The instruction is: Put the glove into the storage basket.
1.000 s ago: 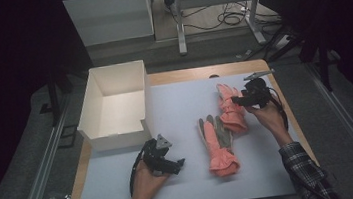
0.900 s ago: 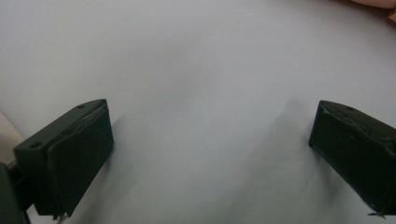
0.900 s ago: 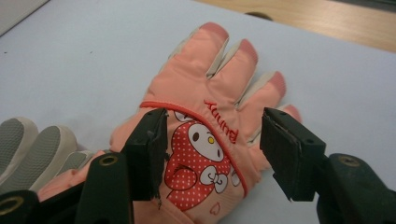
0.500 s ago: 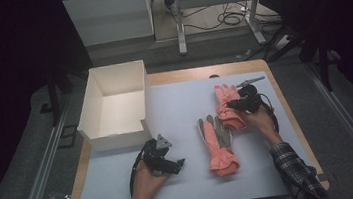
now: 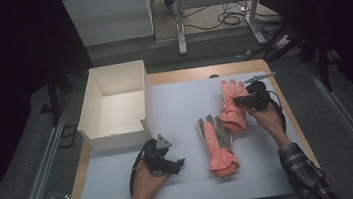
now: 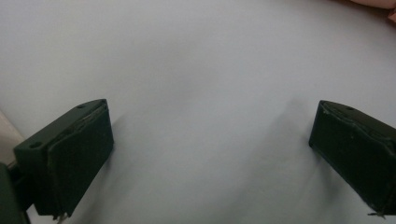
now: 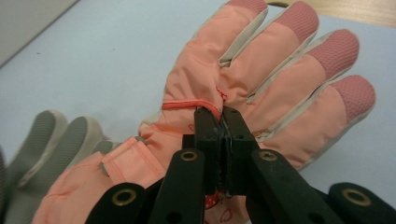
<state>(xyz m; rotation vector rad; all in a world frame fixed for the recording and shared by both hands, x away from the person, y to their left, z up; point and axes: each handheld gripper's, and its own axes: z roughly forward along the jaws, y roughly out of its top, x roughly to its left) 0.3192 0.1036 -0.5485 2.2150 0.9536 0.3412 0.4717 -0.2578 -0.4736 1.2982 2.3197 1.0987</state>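
Dark surroundings frame a wooden table [image 5: 286, 112] covered by a pale grey mat [image 5: 180, 104], with a white open box [image 5: 115, 106] standing at its far left corner. 2 salmon-pink gloves lie on the right half of the mat: the far glove [image 5: 232, 104] rests back up with its fingers pointing away, and the near glove [image 5: 218, 142] lies just left of it and nearer the person, grey palm up, its fingertips close to the far glove's cuff.

At the right, the right gripper [image 5: 245, 101] has just been closing, and in the right gripper view its jaws stand together, pinching a fold of fabric on the back of the far glove [image 7: 261, 88] below the knuckles. The left gripper [image 5: 174, 164] rests on bare mat at the near left, jaws wide apart with nothing between them, well apart from both gloves.

Judging by this, the step in hand is securing the grasp on the far glove. The likely next move is a lift and carry left toward the box; that calls for a firm pinch, since only a thin fold is caught, and for enough height to clear the box wall.
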